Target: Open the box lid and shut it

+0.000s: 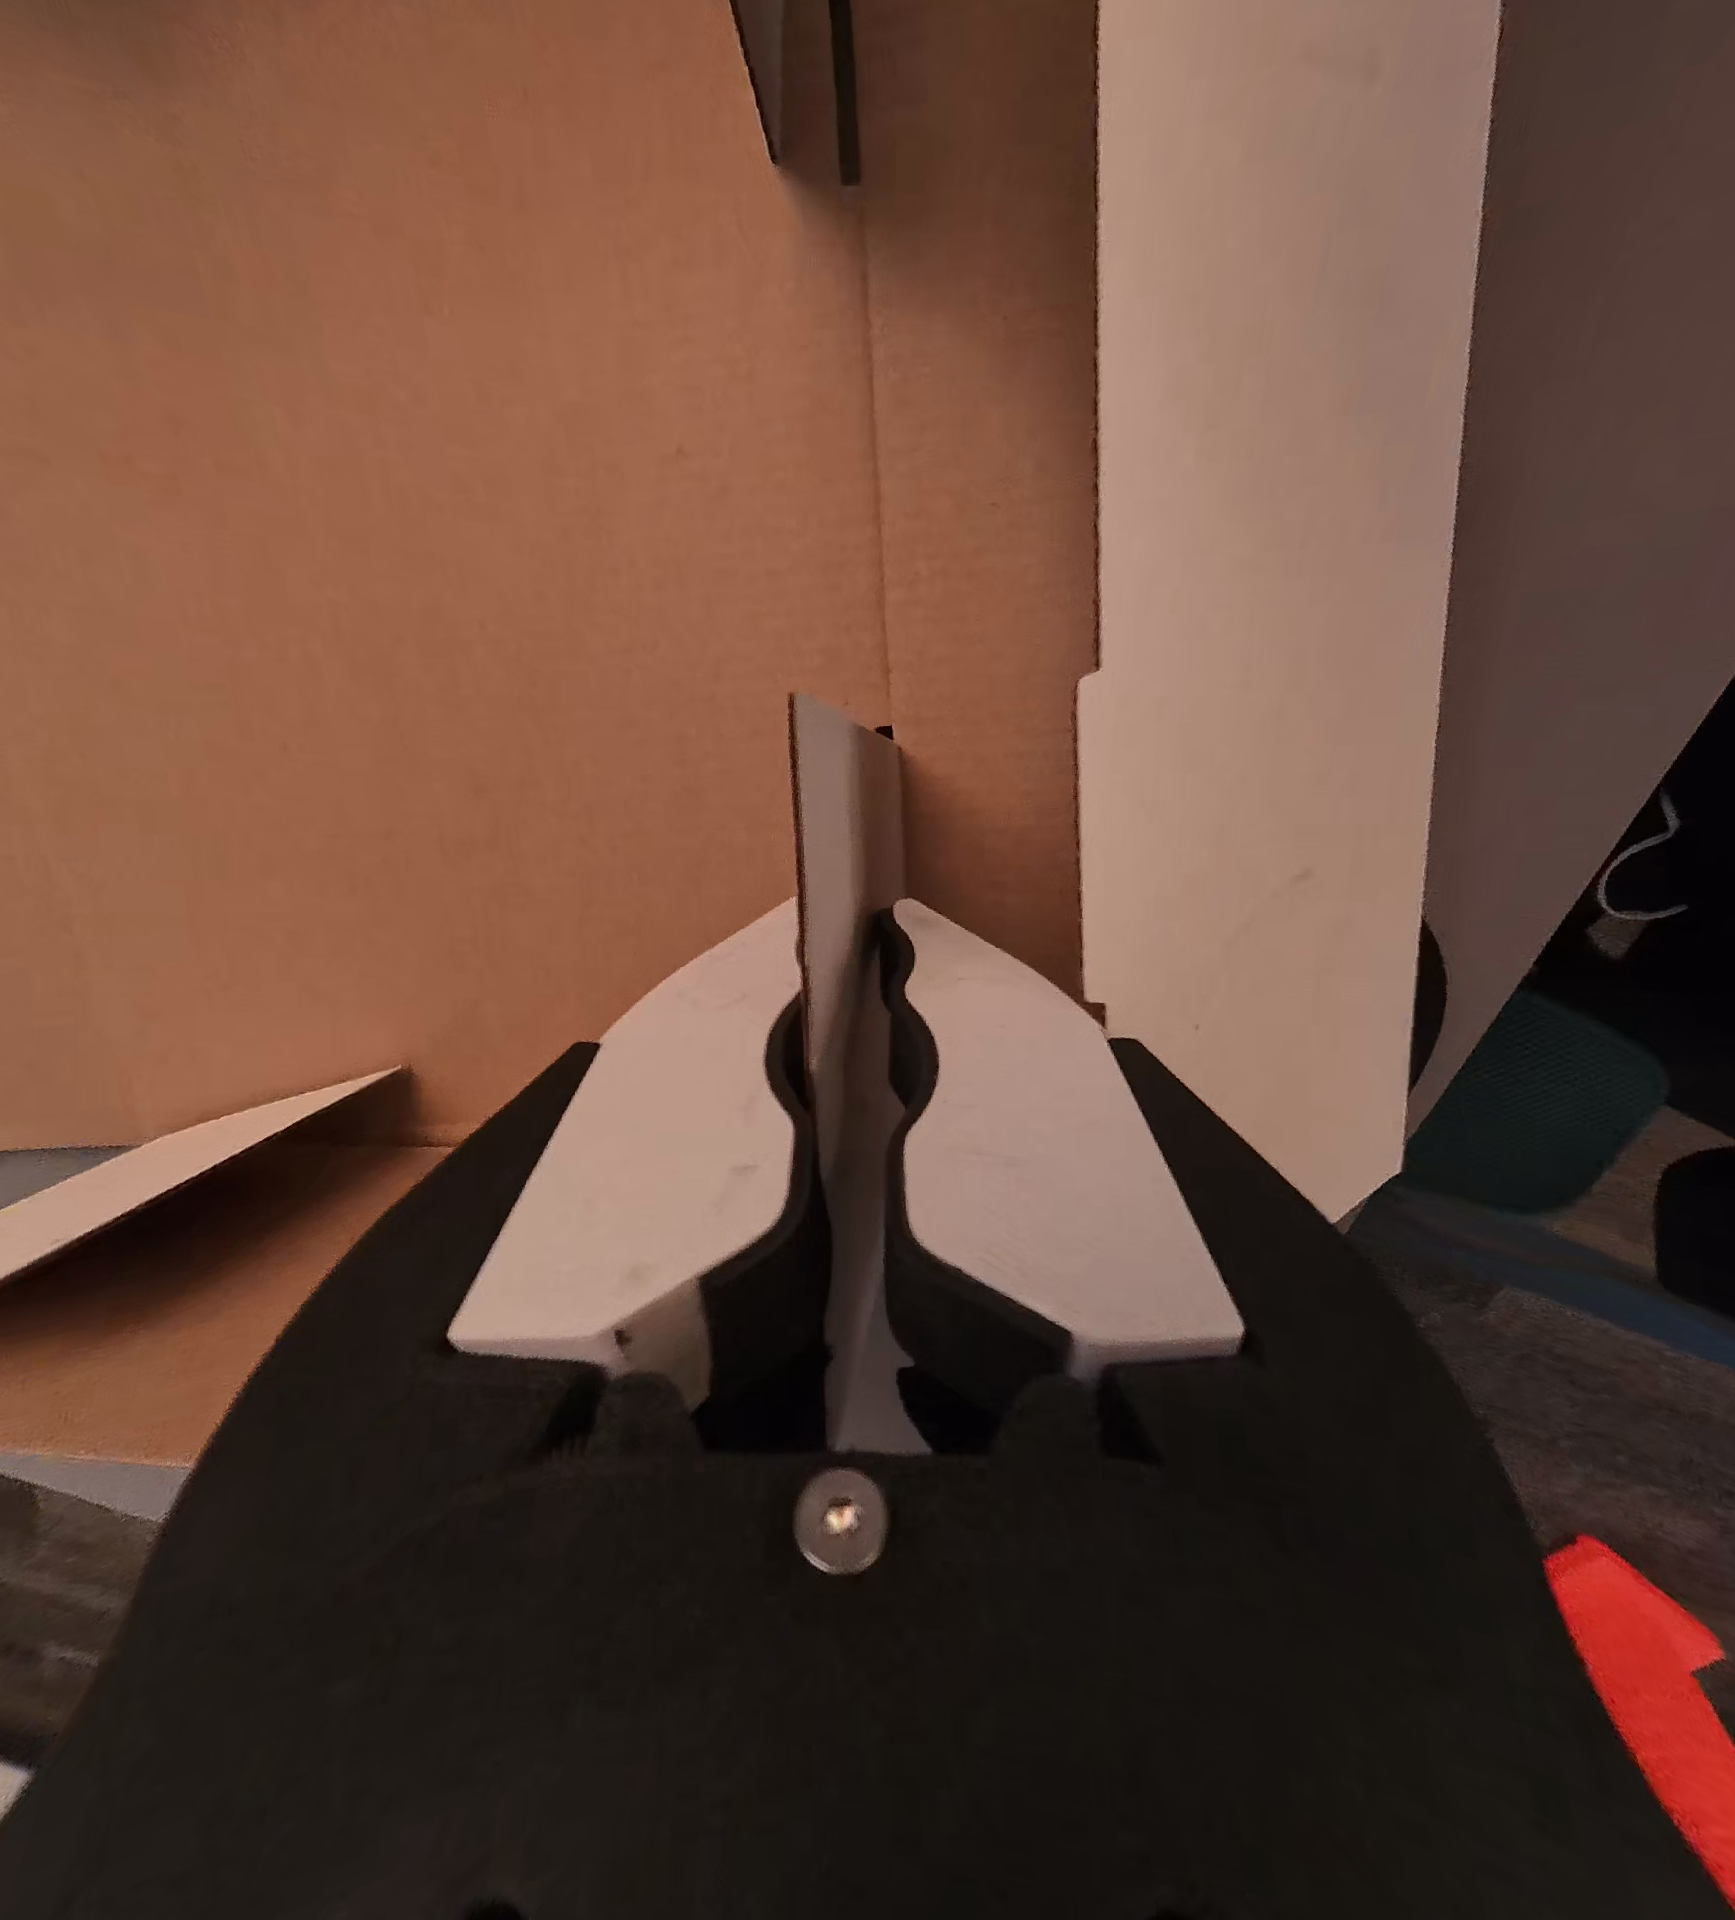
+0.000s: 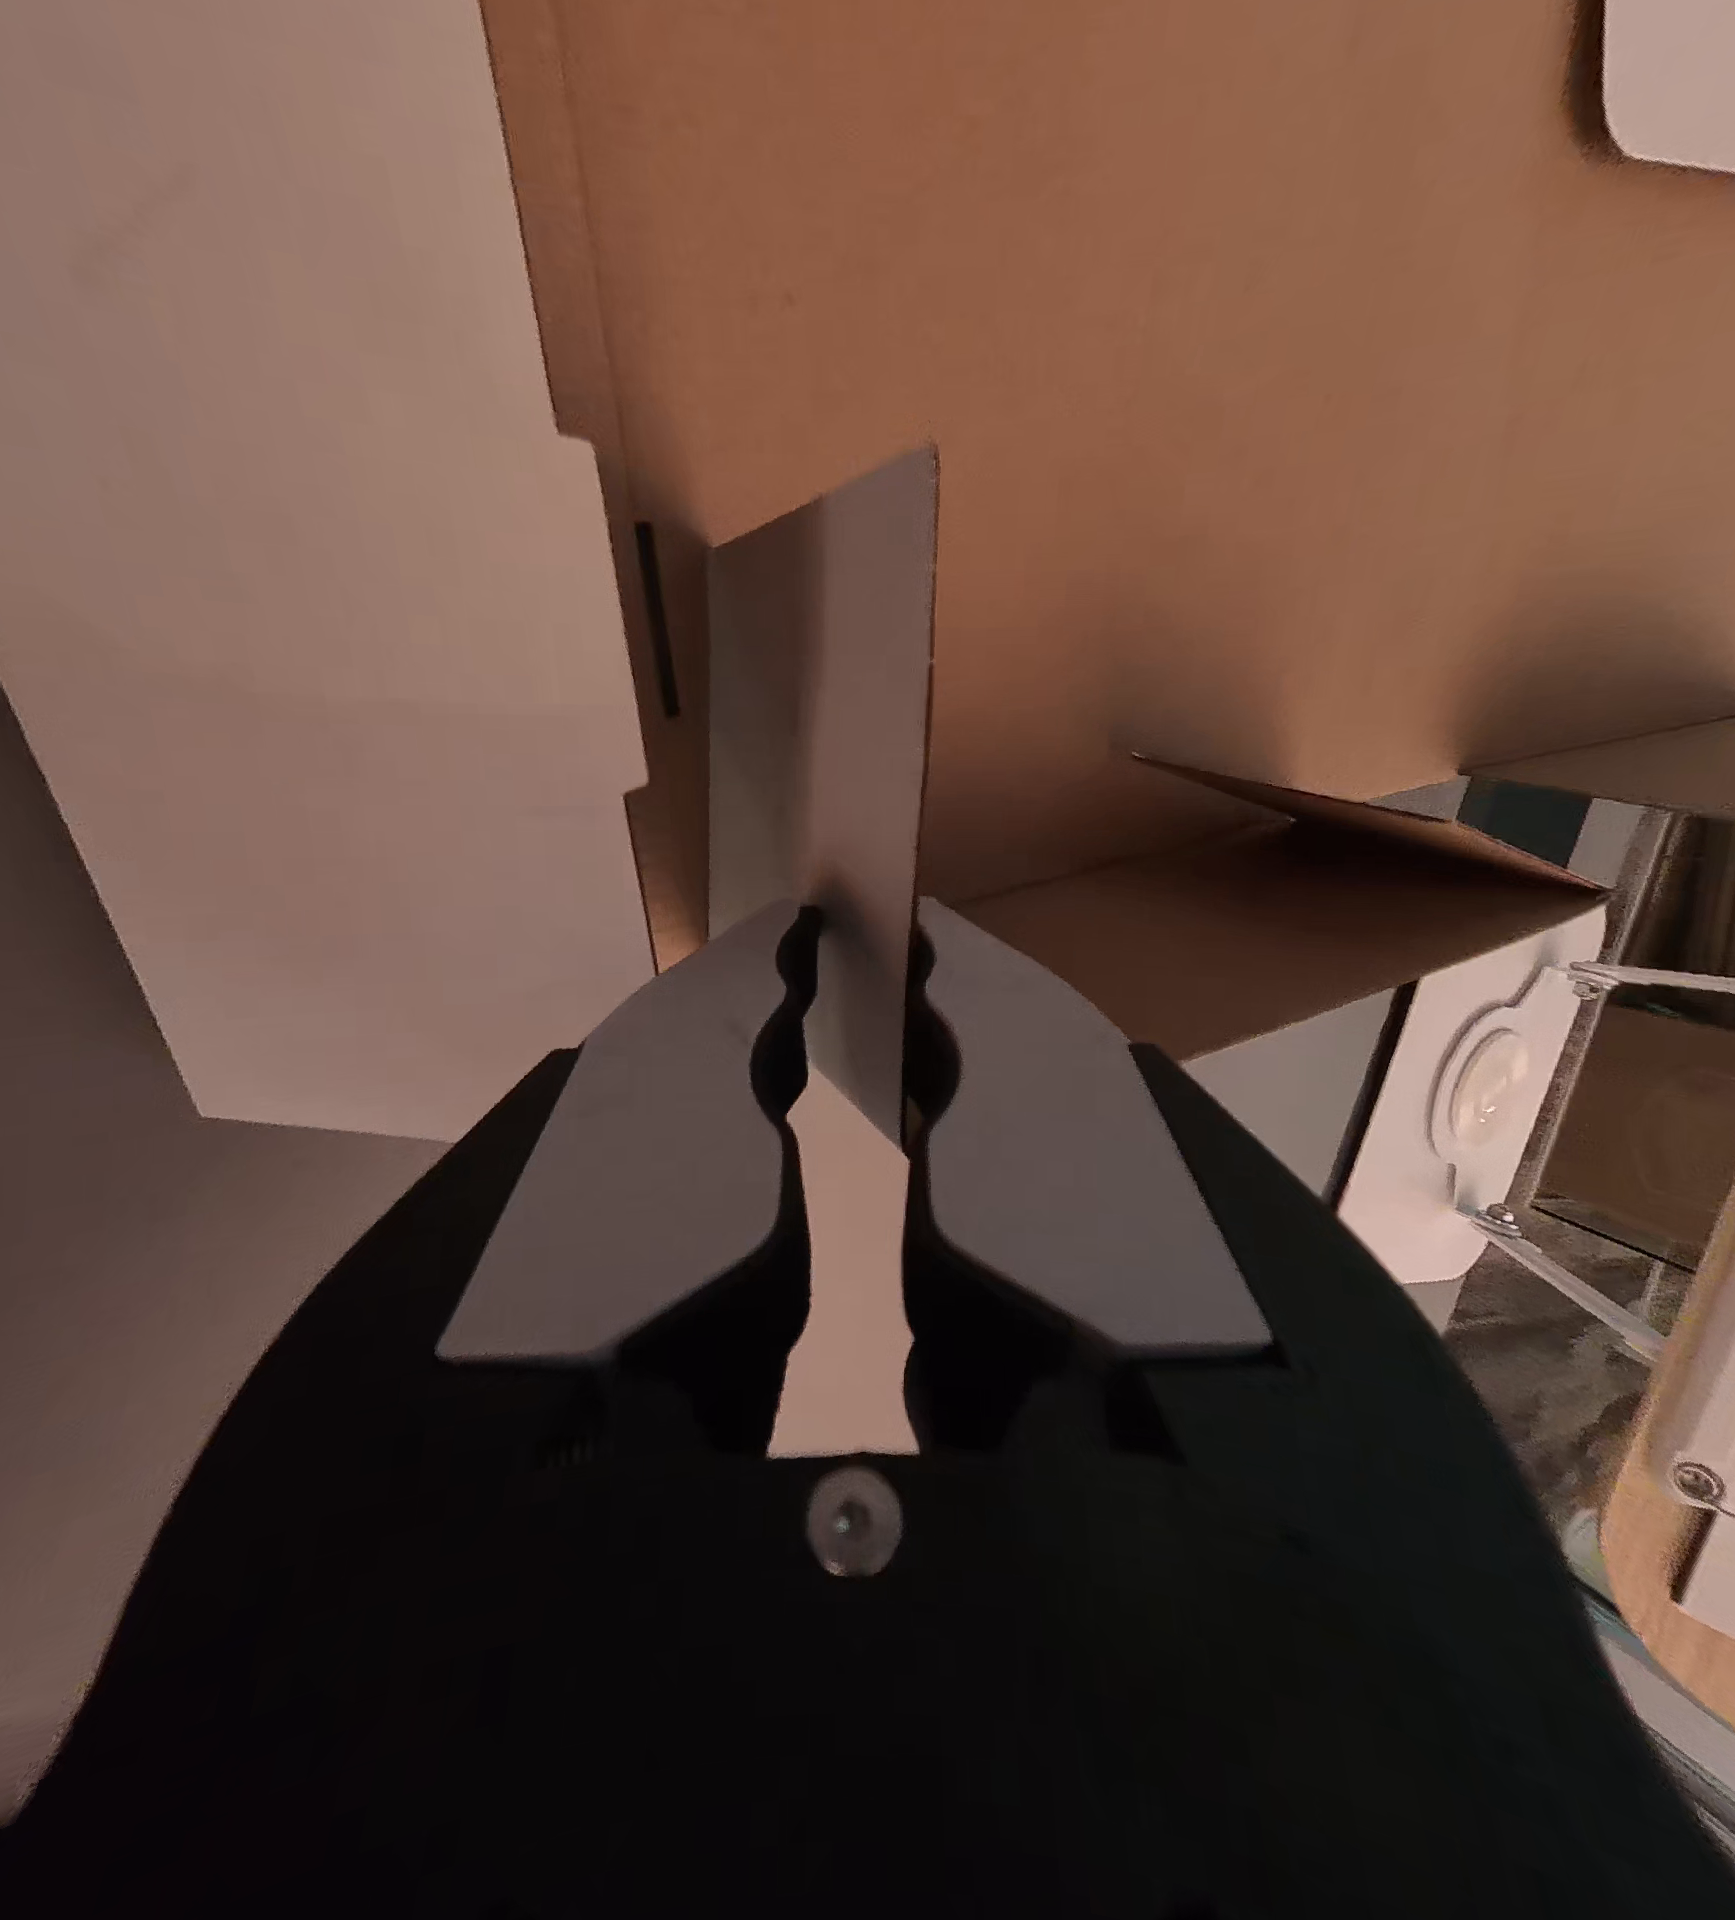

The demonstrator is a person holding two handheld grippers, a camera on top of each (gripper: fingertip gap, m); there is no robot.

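Note:
A cardboard box, brown inside and white outside, fills both views. In the left wrist view my left gripper (image 1: 858,925) is shut on a thin grey-white lid tab (image 1: 847,821) that stands edge-on between the white fingers (image 1: 676,1132), before the brown inner lid panel (image 1: 375,520). A white outer flap (image 1: 1268,623) stands upright to the right. In the right wrist view my right gripper (image 2: 868,925) is shut on a similar grey lid tab (image 2: 832,707), with the brown lid panel (image 2: 1206,364) behind and a white flap (image 2: 271,520) on the left.
A brown side flap (image 1: 146,1195) lies low at the left. Another brown flap (image 2: 1310,883) juts out at the right. A white device (image 2: 1465,1091) and a clear plastic stand (image 2: 1725,1299) sit at the right. A red strap (image 1: 1663,1714) and a teal object (image 1: 1538,1101) lie lower right.

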